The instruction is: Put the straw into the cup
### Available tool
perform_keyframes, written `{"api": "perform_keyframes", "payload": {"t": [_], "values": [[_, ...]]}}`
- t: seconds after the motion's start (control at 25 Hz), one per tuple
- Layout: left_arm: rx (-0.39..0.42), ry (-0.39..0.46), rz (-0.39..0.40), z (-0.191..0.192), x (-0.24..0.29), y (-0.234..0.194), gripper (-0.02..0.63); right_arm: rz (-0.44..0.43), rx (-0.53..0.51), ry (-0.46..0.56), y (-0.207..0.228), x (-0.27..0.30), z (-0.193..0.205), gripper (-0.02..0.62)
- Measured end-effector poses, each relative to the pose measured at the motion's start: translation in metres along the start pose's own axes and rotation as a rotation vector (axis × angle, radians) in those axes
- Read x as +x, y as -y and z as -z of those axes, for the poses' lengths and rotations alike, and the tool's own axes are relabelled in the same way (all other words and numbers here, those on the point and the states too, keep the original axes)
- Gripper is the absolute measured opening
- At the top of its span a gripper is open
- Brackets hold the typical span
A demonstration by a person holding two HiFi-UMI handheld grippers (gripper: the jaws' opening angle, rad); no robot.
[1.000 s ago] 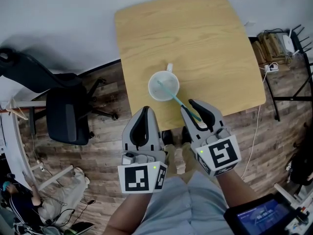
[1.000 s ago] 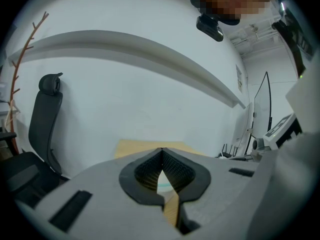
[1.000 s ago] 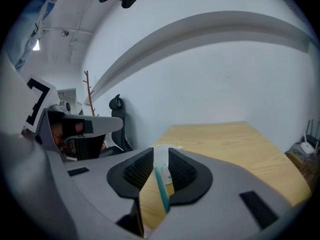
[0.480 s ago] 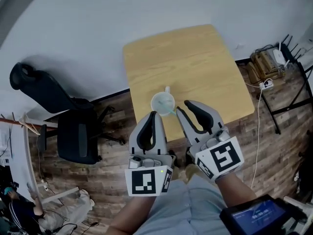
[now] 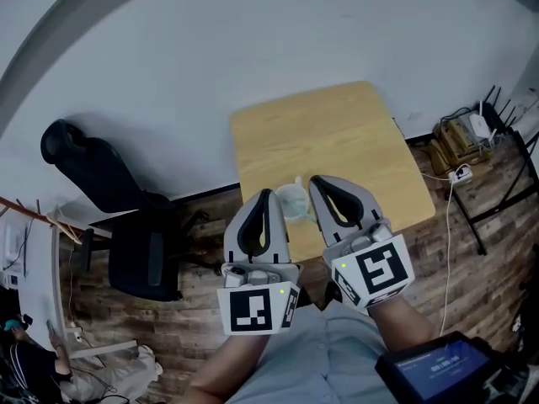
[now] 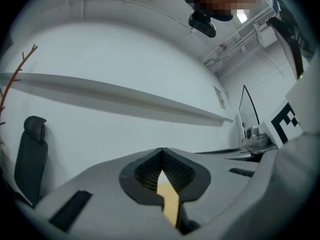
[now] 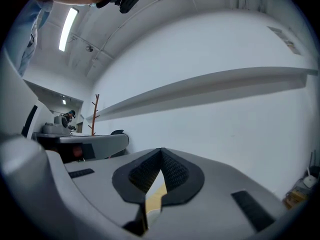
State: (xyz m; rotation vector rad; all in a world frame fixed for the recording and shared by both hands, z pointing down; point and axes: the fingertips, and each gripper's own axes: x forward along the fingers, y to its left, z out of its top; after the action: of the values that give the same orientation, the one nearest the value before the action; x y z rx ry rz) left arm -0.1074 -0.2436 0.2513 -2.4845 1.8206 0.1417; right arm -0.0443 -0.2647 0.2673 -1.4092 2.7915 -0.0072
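Left gripper [image 5: 262, 195], right gripper [image 5: 320, 181]: pale grey moulded shells, alike. Black ribbed pads [image 6: 176, 168] lining jaws, leaf-shaped hollow behind tips. Dark rectangular slots [image 6: 70, 211] in shell either side of jaws. Behind jaws, white cube [image 5: 253, 308] with black square markers on each, small green light [image 5: 281, 291] at cube's edge. Farther back, pale blue-grey clothing [image 5: 320, 362].

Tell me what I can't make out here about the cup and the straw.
- Straw: head view, too small to find beside the right tool, so whether it sits in the cup cannot be told.
- Cup: head view, small and partly hidden between the left tool and the right tool.
- Both tool views: aimed at the wall, so they show no cup, only a sliver of table.
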Motion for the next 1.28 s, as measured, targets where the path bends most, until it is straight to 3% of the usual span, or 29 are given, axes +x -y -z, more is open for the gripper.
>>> {"api": "perform_keyframes", "payload": {"t": [1.28], "values": [[-0.004,0.016,0.007,-0.0037,0.0012,-0.0034,-0.003,-0.006,-0.032,0.01,-0.007,0.0056,-0.0067,-0.002]]}}
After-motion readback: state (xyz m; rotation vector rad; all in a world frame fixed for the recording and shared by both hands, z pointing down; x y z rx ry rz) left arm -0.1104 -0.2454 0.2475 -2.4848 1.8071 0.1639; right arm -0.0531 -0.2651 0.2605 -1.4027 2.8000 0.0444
